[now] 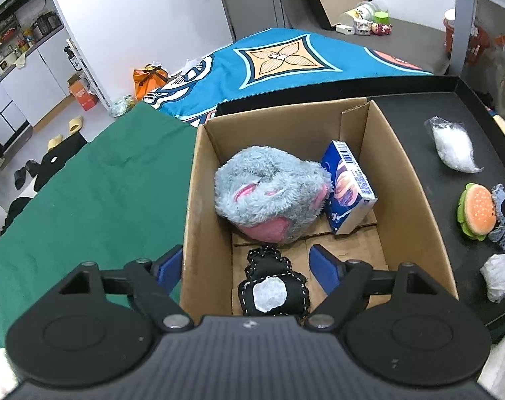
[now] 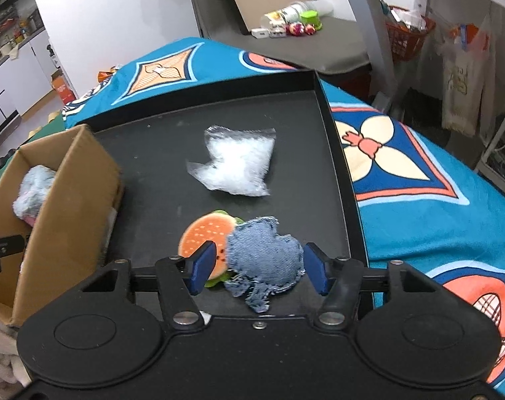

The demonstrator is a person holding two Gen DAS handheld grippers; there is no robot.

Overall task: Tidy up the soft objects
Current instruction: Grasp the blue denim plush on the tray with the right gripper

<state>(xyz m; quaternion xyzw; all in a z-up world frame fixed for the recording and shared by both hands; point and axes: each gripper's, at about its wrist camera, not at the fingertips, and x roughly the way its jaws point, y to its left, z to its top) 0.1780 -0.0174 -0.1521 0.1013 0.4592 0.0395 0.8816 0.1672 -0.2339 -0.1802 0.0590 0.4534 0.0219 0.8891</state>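
A cardboard box [image 1: 415, 200] stands on a black tray [image 2: 172, 173]. It holds a grey-and-pink plush slipper [image 1: 269, 193], a blue packet [image 1: 347, 186] and a black stitched soft toy [image 1: 272, 286]. My left gripper [image 1: 246, 266] is open, one finger outside the box's left wall and one inside above the black toy. My right gripper [image 2: 259, 268] is open around a blue denim soft toy [image 2: 264, 261], which lies against a plush hamburger [image 2: 206, 236] on the tray. A clear bag of white stuffing [image 2: 239, 163] lies farther back. The box also shows in the right wrist view [image 2: 69, 206].
A white wrapped bundle [image 1: 499, 281] lies on the tray near its front right. The tray sits on a blue patterned blanket [image 2: 419, 200]; a green cloth [image 1: 86, 200] lies left of the box. Clutter stands on a far grey surface [image 2: 292, 23].
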